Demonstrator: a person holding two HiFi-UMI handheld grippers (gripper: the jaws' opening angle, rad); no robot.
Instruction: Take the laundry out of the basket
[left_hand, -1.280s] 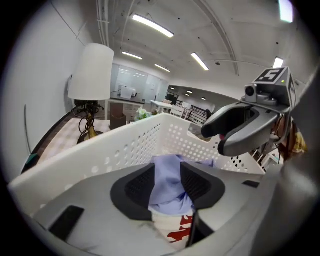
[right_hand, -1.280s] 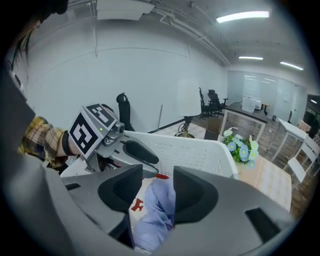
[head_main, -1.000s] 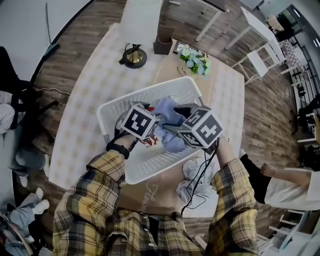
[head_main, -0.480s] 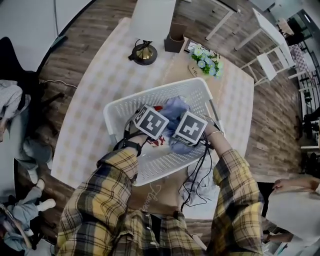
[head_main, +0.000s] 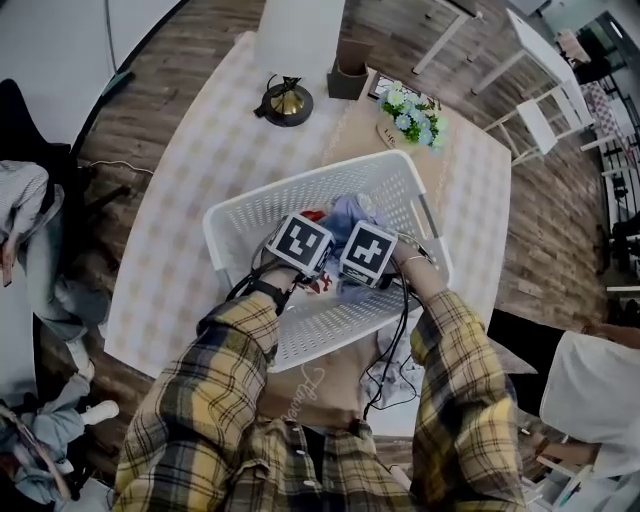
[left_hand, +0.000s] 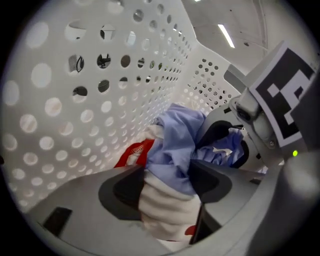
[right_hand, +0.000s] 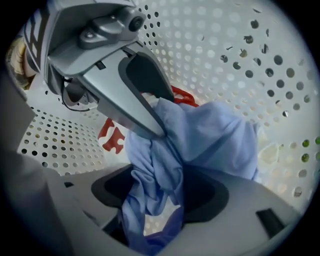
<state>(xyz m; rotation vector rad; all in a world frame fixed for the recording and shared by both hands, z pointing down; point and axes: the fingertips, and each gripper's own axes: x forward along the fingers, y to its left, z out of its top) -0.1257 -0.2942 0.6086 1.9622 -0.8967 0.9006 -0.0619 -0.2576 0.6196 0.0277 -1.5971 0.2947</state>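
Note:
The white perforated laundry basket (head_main: 228, 222) stands on the table in front of me, and both grippers are down inside it. A light blue garment (head_main: 347, 214) lies heaped over a white and red one (left_hand: 167, 212). My left gripper (left_hand: 167, 182) is open; its jaws have just been opening, and the white cloth and a blue fold sit between them. My right gripper (right_hand: 160, 192) points straight down and is open, its jaws also just opened, with a twist of the blue garment (right_hand: 150, 170) hanging between them. The two grippers are close together; the left one's fingers (right_hand: 132, 97) show in the right gripper view.
On the checked table beyond the basket are a brass lamp base (head_main: 287, 100), a brown box (head_main: 348, 80) and a bunch of flowers (head_main: 412, 112). A pale heap of cloth (head_main: 395, 372) lies at the near right. White chairs (head_main: 535, 110) stand at the upper right; people sit on both sides.
Both grippers have sunk deeper into the basket and come closer together, the right one tipping to point down. Their marker cubes now sit side by side over the laundry.

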